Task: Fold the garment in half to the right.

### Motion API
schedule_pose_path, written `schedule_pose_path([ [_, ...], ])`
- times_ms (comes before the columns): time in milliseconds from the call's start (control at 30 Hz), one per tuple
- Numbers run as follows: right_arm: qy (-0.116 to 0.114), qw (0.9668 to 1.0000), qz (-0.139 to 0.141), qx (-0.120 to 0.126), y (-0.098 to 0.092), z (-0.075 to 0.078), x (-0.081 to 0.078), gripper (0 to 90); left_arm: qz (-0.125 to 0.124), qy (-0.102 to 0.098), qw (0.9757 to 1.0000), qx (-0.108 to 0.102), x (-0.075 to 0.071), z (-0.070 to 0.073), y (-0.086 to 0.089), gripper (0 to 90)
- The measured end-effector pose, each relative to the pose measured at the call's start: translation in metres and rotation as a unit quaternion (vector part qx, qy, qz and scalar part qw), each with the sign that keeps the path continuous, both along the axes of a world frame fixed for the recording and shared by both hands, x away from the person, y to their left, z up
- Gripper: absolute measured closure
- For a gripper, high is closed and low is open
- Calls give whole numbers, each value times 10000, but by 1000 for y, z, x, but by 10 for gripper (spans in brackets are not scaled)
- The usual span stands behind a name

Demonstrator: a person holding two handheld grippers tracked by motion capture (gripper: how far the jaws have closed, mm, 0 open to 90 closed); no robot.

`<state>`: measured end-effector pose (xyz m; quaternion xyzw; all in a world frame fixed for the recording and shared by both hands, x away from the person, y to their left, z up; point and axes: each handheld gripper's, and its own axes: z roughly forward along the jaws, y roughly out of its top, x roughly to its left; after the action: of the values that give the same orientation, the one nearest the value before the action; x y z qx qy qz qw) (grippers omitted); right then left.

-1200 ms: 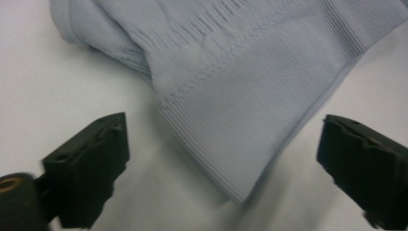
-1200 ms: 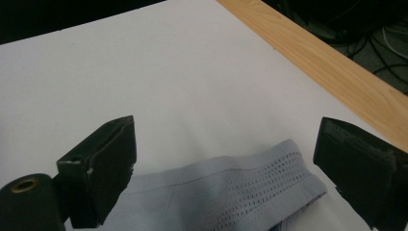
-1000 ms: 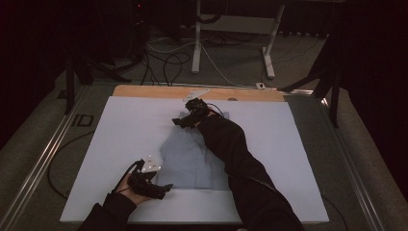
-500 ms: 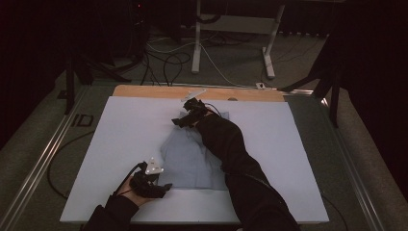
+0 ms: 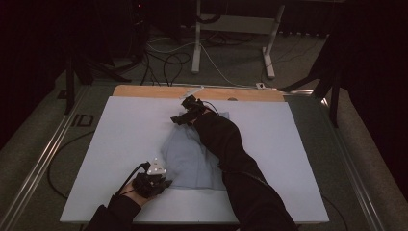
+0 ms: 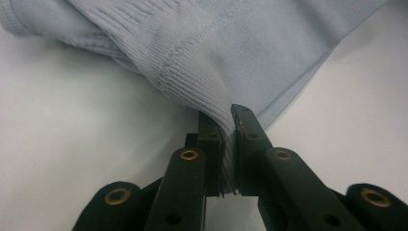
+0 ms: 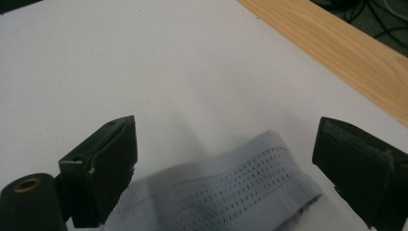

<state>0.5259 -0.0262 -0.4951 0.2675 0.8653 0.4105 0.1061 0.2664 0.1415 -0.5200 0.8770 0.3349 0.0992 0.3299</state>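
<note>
Two grippers are at work on one pale blue garment (image 5: 190, 156) lying on the white tabletop (image 5: 120, 139), near its middle. Down at the near edge, the left gripper (image 6: 228, 144) has just been closing, and the left gripper view shows the result: its black jaws are pinched tight on a fold of the ribbed knit, the cloth squeezed into a narrow ridge between the pads. From the high view that left gripper (image 5: 161, 182) sits at the garment's near left corner, grey three-cornered plate on top, cable trailing off to the left.

Up at the far end, the right gripper (image 5: 185, 115) reaches across on a long dark sleeve (image 5: 231, 154) that lies over the cloth. In the right gripper view the right gripper (image 7: 226, 159) has its jaws spread wide, well apart, gripping nothing; a ribbed band with small perforations (image 7: 231, 192) sits on the table between them, touching neither pad as far as can be seen.

Beyond the white surface runs a wooden strip (image 7: 337, 48) along the far edge. The letters "ID" (image 5: 81, 120) read on the dark frame at the table's left side. No brand or label can be made out on the garment itself.
</note>
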Motion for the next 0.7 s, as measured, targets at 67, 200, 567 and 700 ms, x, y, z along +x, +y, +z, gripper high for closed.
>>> schedule_pose_path([
  [67, 77, 9999, -65, -28, 2, -1, 2, 84, -8, -46, 10000, -37, -1, 3, -1, 857],
  [200, 227, 9994, -254, -34, 3, -4, 7, 85, 65, -70, 9998, -172, 0, 7, 0, 861],
  [567, 358, 9938, -853, -620, 10, -10, 12, 285, 52, -78, 9998, -178, 0, 8, -1, 862],
  [700, 378, 9935, -867, -640, 14, -11, 13, 323, 42, -47, 9998, -178, 1, 8, -1, 863],
])
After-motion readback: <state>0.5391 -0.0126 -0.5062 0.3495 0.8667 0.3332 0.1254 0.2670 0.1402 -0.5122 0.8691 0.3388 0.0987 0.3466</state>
